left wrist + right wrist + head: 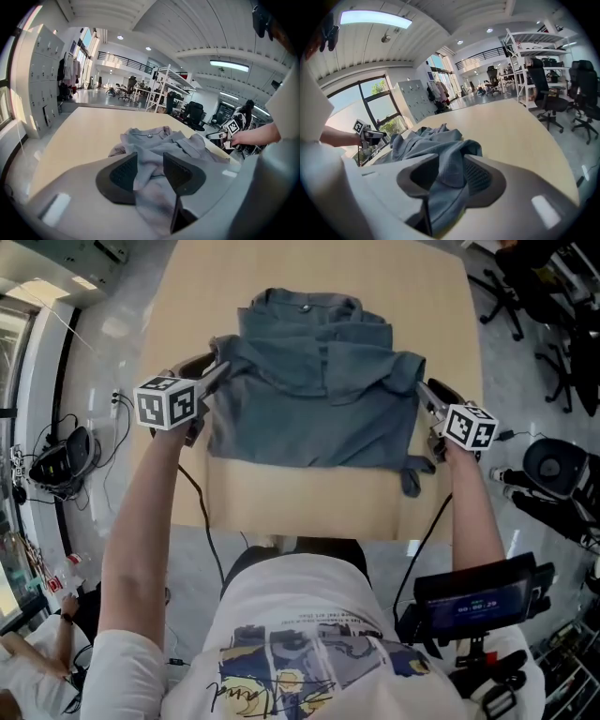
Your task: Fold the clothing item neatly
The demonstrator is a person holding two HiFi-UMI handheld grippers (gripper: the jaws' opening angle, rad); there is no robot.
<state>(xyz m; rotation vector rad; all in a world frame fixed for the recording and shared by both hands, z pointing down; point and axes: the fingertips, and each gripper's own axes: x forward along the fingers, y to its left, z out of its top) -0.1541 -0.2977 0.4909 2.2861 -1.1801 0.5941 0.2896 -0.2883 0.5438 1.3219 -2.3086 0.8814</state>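
Lying bunched on a pale wooden table (pixel 309 507): a rumpled grey-blue fabric shirt (pixel 314 399). Sitting at its nine o'clock edge, left gripper (pixel 217 371), jaws partly apart, loose cloth running between them unpinched. Sitting at three o'clock, right gripper (pixel 422 388), jaws likewise parted around a slack fold.

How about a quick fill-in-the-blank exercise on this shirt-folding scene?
1. The grey garment lies on a light wooden ___.
2. The left gripper holds its jaws ___, not clamped shut.
3. Between the jaws of the right gripper lies a fold of the ___.
Missing words: table; apart; garment.
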